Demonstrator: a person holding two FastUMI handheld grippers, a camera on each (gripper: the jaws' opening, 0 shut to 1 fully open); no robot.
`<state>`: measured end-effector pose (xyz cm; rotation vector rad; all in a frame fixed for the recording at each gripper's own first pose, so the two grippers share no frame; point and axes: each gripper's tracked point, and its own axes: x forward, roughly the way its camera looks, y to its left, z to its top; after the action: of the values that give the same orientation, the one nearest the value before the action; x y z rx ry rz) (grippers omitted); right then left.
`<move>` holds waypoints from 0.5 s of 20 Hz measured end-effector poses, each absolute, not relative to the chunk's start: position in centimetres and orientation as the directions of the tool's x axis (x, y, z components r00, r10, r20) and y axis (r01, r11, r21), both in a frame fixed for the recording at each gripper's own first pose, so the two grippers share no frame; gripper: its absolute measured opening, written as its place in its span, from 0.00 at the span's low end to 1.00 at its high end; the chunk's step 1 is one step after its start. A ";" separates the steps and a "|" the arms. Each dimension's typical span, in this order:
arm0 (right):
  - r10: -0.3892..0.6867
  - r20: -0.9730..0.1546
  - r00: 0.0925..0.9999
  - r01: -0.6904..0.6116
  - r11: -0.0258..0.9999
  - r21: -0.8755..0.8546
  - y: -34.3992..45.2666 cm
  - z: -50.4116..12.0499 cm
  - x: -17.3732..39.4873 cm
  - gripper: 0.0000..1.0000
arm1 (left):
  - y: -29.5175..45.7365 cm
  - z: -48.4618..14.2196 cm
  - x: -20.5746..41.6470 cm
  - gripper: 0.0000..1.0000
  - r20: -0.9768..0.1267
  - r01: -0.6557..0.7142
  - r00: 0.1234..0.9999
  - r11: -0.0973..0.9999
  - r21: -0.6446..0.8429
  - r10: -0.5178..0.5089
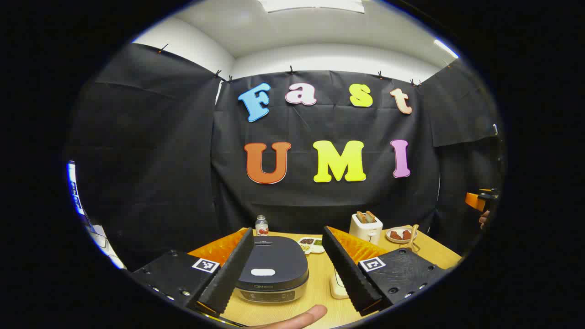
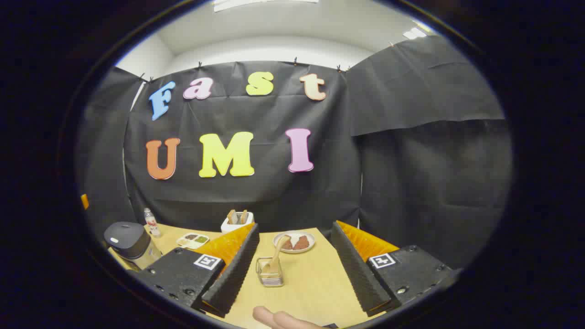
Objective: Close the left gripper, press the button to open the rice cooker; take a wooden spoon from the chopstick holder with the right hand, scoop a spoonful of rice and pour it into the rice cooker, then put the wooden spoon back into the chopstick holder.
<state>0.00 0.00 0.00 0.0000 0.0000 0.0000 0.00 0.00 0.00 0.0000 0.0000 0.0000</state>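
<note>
Between hand-held gripper (image 1: 285,274) fingers, rice cooker (image 1: 273,269)

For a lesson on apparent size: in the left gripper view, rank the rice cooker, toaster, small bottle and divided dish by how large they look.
1. Rice cooker, nearest the camera, which may exaggerate it.
2. Toaster.
3 and 4. Divided dish and small bottle look alike; not ranked.

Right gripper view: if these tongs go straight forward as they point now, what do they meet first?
Probably the chopstick holder with the wooden spoon in it, standing between the open right tongs. The plate lies behind it; depth is uncertain.
</note>
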 end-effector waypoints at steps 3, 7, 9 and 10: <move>0.001 -0.002 1.000 -0.001 1.000 0.010 -0.5 -0.2 0.1 0.99 | -0.1 -0.1 0.1 0.96 -0.008 0.000 1.000 1.000 -0.006 0.000; 0.031 -0.011 0.999 -0.031 0.999 0.039 -0.7 -0.5 -0.3 1.00 | -0.6 -0.7 0.3 0.96 -0.016 0.022 1.000 1.000 -0.012 -0.023; 0.035 -0.008 0.999 -0.034 0.999 0.037 -1.0 -0.7 -0.6 1.00 | -0.3 -1.2 0.8 0.96 -0.027 0.014 1.000 1.000 -0.009 -0.014; 0.036 -0.004 0.999 -0.036 0.999 0.040 -1.1 -0.6 -0.7 1.00 | -0.2 -1.4 1.0 0.96 -0.035 0.011 0.999 1.000 -0.011 -0.011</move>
<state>-0.71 -1.06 -0.60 0.0398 0.0047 0.0362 0.98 -0.21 -1.40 -0.0112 0.0354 -0.0112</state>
